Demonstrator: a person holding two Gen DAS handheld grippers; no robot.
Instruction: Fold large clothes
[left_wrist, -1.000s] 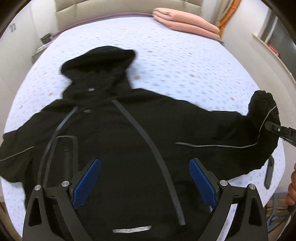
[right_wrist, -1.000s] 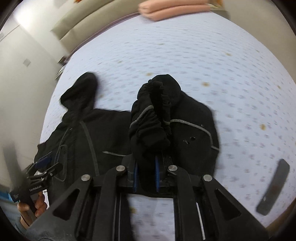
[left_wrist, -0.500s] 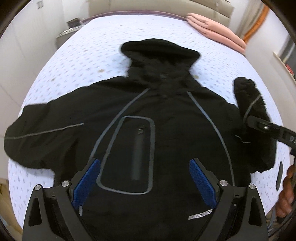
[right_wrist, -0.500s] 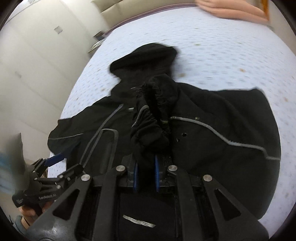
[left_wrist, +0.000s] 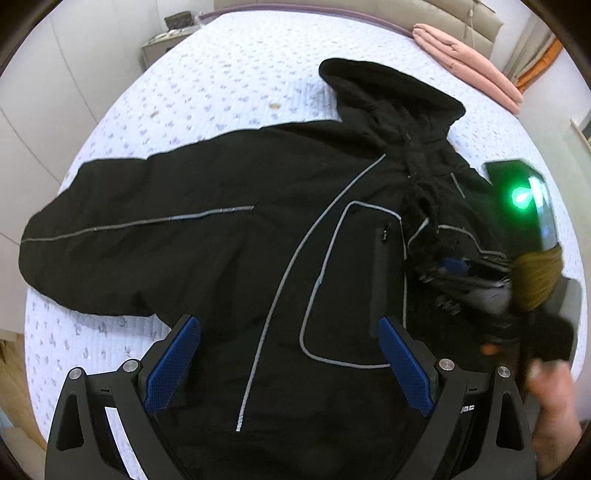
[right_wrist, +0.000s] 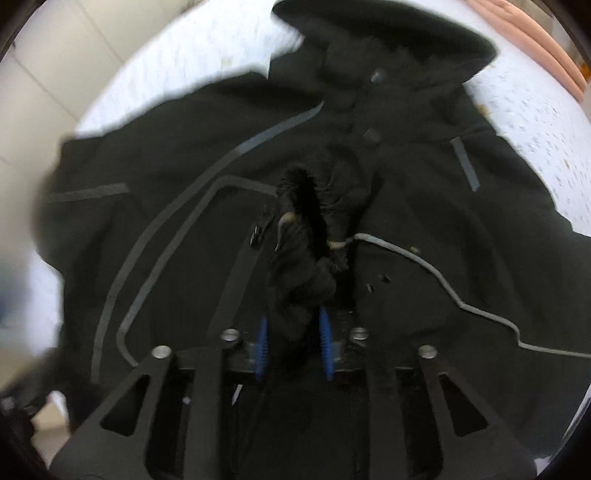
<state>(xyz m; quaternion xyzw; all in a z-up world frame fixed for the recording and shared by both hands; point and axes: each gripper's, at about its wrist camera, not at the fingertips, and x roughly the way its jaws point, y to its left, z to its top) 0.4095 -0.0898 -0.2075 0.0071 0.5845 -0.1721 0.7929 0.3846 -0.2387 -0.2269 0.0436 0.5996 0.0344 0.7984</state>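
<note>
Left wrist view: the black jacket (left_wrist: 236, 236) lies spread face up on the bed (left_wrist: 221, 74), hood (left_wrist: 388, 96) at the far right, one sleeve (left_wrist: 122, 236) stretched out flat to the left. It looks like a padded, soft, bulky garment, light for its size, with smooth shell fabric that may slide; cuffs, hem and seam edges look like the best places to take hold. The left gripper (left_wrist: 288, 362) hangs over the near hem, jaws wide apart and empty. At the right, the right gripper (left_wrist: 454, 267) has the other sleeve brought across the chest. No lettering on the jacket reads clearly; a small mark on the gripper body is too small to tell.

Right wrist view: blurred. The right gripper (right_wrist: 291, 345) points down at the chest, and the gathered cuff (right_wrist: 306, 251) sits between its blue pads (right_wrist: 262, 347). The jaws have just been opening, and the pads now appear to stand off the cloth, so the cuff looks released. No writing is legible.
</note>
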